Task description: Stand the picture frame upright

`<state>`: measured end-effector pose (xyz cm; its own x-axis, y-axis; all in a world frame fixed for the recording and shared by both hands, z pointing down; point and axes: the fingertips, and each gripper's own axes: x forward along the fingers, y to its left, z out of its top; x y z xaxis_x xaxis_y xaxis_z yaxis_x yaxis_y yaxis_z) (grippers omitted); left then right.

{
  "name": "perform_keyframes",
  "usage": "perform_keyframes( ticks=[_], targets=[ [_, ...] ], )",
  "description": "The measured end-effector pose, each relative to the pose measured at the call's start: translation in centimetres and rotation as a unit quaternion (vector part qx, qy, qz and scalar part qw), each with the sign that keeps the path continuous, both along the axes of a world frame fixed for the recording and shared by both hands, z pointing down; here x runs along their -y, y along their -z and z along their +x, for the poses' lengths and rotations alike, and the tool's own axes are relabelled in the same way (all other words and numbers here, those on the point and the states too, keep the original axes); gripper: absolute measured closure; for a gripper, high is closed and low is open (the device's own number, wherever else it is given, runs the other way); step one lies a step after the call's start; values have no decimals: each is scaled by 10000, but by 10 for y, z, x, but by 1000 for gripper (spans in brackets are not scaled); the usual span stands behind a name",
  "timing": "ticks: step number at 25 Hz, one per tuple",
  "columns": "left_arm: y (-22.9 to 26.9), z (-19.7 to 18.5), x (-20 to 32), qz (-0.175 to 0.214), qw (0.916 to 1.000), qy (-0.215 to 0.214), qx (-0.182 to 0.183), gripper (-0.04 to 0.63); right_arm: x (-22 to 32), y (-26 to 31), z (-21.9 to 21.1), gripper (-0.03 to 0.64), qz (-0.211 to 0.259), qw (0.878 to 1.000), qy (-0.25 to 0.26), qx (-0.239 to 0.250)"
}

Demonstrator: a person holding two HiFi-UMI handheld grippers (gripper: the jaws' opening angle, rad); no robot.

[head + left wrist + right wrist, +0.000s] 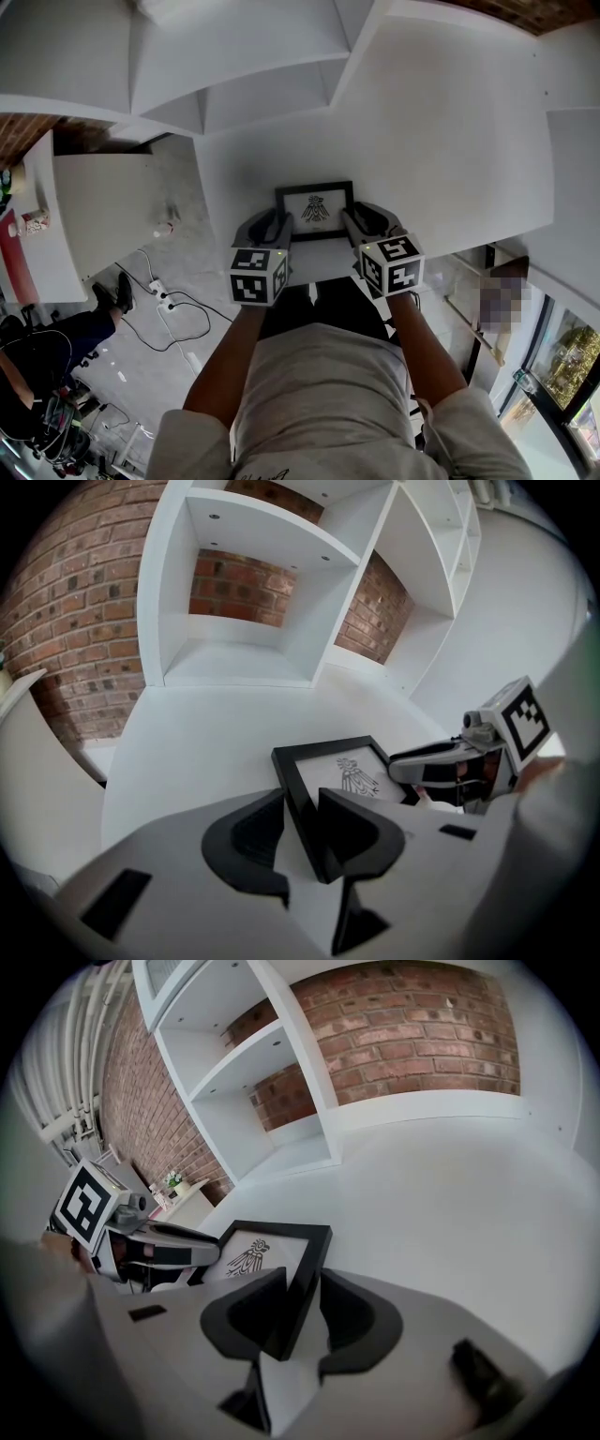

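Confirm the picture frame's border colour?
Black. The picture frame shows best in the left gripper view.

1 picture frame [315,210], 2 tools [277,223] [352,221] and 1 table [450,141].

Matt black picture frame [315,210]; smooth white table [450,141].

The white table [450,141] bears 1 black picture frame [315,208].
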<state>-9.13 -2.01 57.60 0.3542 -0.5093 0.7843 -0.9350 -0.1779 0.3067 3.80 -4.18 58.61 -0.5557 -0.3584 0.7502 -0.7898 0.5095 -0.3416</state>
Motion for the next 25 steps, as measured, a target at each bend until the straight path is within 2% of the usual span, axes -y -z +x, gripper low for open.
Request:
perform_keyframes(
  ticks=[12,25],
  targets=[
    [0,2,-1,-40,9999,89,-56,488,-1,0,0,511,-147,9998,10,112],
    [5,1,-3,137,9997,116,163,499,-2,6,-1,517,-120,9999,-16,67]
  ],
)
